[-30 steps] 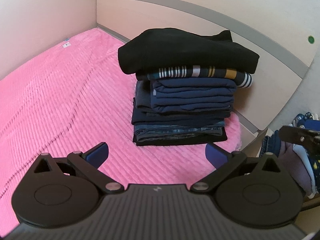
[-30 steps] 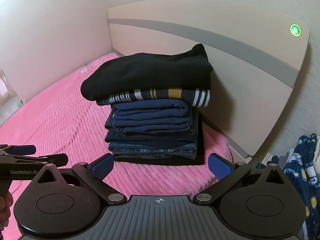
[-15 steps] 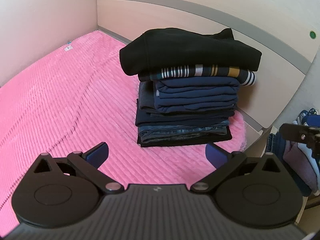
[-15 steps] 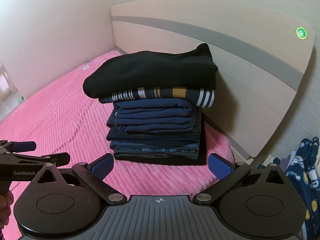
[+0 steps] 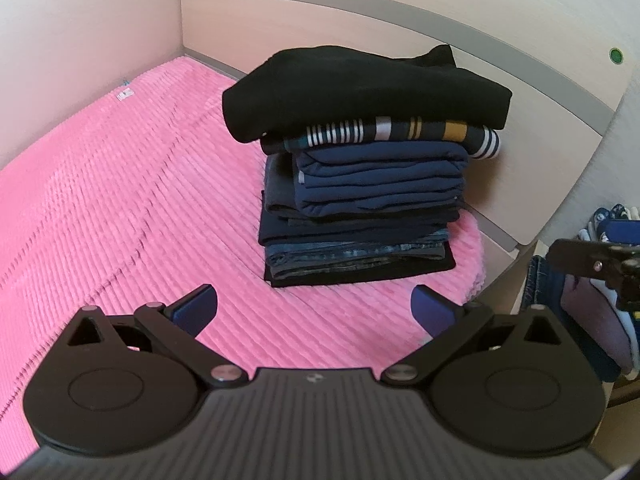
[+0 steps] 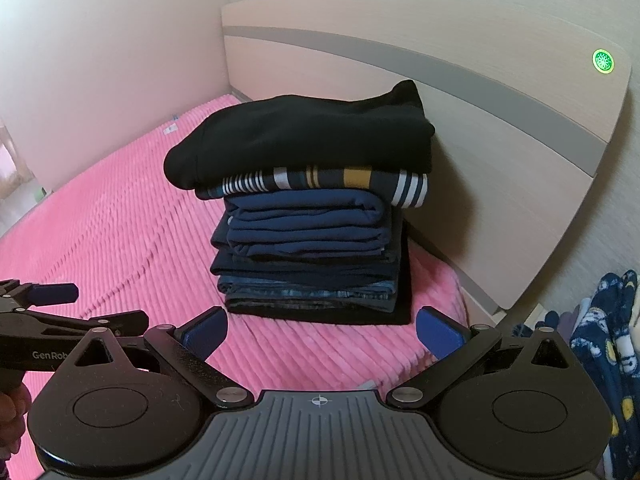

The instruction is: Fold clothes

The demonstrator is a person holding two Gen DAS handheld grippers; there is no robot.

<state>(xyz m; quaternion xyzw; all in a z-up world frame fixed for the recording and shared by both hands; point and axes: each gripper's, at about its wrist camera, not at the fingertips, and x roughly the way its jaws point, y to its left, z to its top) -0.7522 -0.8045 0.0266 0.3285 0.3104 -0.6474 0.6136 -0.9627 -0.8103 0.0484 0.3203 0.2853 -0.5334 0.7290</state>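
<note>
A tall stack of folded clothes (image 5: 360, 200) stands on the pink bedspread (image 5: 120, 184) near the headboard, with a black garment (image 5: 360, 88) on top, a striped one (image 5: 400, 134) under it, then navy and denim pieces. It also shows in the right wrist view (image 6: 312, 248). My left gripper (image 5: 314, 306) is open and empty, in front of the stack and above the bedspread. My right gripper (image 6: 320, 328) is open and empty, also short of the stack. Loose unfolded clothes (image 6: 604, 344) lie off the bed at the right.
A beige headboard (image 6: 480, 120) with a grey stripe stands behind the stack, with a green light (image 6: 603, 61) on it. Walls close the bed's far left side. The bed's corner edge (image 5: 476, 248) is right of the stack. The other gripper's tip (image 5: 592, 260) shows at the right.
Both grippers have drawn back a little and shifted, so the stack sits slightly farther away and more central. Both jaws stay open and the stack has not moved.
</note>
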